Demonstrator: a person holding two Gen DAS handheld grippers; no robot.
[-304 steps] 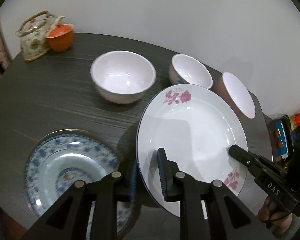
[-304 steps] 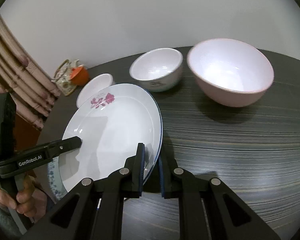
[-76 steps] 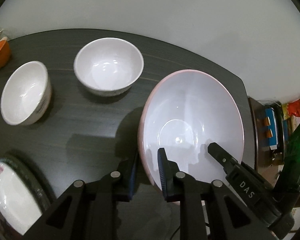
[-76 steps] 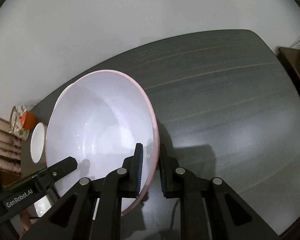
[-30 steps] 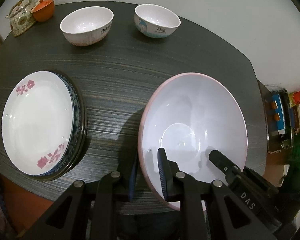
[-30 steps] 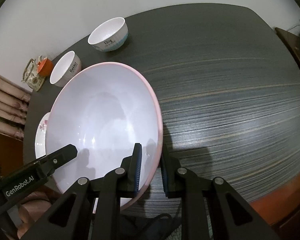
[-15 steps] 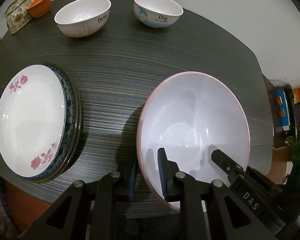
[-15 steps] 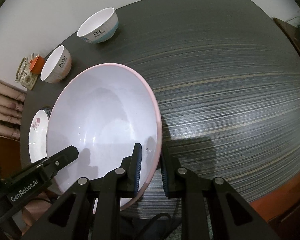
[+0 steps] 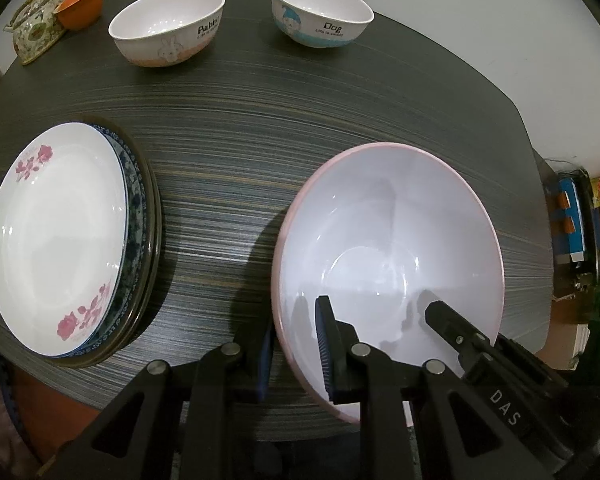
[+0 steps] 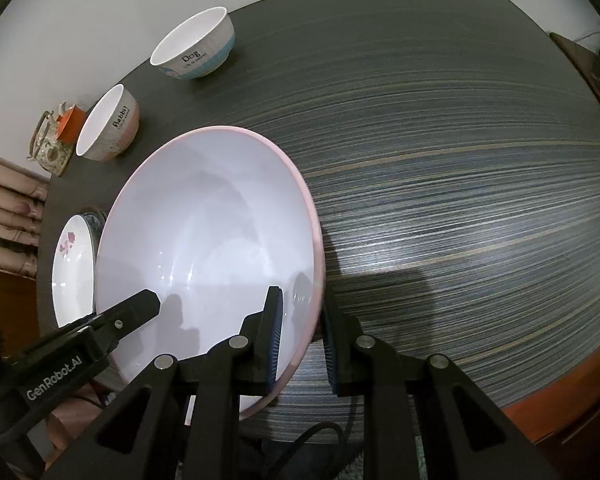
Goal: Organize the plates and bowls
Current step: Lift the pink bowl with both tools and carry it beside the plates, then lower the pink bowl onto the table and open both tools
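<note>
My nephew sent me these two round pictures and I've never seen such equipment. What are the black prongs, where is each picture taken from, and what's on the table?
There is no robot: a person holds a two-fingered black tool in each hand. Each tool carries a wide-angle camera looking along its fingers, hence two round pictures. In the left-hand picture, the left tool pinches the near rim of a big white bowl with a pink outside. In the right-hand picture, the right tool pinches the same bowl's rim on the other side.

The dark striped table also holds a rose-patterned white plate stacked on a blue-patterned plate, a small "Rabbit" bowl, a small "Dog" bowl, a floral teapot and an orange cup.
</note>
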